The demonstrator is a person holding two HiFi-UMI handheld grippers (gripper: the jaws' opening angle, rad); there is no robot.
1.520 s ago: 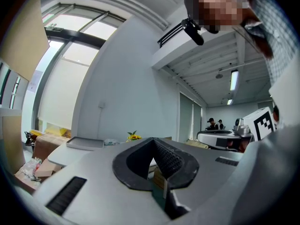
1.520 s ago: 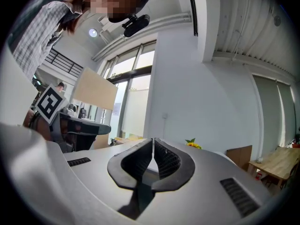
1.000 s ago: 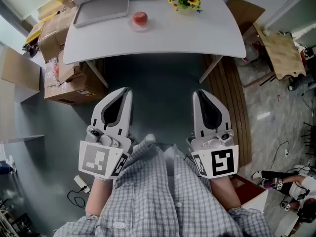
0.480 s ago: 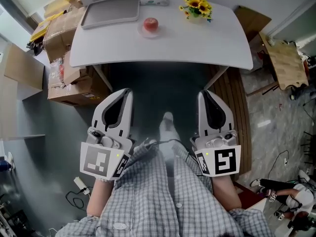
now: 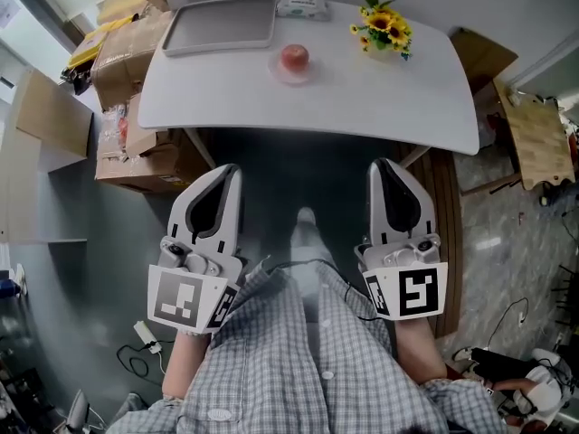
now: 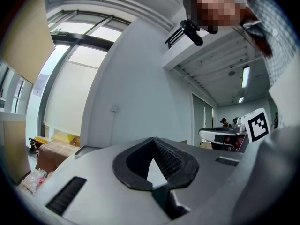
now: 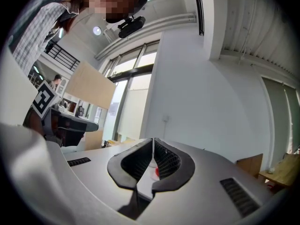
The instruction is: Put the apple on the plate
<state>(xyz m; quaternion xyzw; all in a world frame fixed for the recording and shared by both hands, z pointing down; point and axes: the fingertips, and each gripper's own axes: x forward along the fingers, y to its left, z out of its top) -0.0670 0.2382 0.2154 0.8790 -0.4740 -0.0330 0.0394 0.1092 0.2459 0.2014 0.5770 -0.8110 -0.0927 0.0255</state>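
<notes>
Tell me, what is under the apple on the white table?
A small pale plate lies under the apple; only its rim shows. Its middle is covered by the fruit.

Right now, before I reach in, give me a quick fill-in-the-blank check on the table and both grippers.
1. The apple sits on the white table, between the gray tray and the ____.
2. The left gripper and the right gripper are both short of the table, jaws ____, with nothing held.
3. The cardboard boxes stand on the floor at the table's ____ side.

Missing words: sunflowers; shut; left.
</notes>
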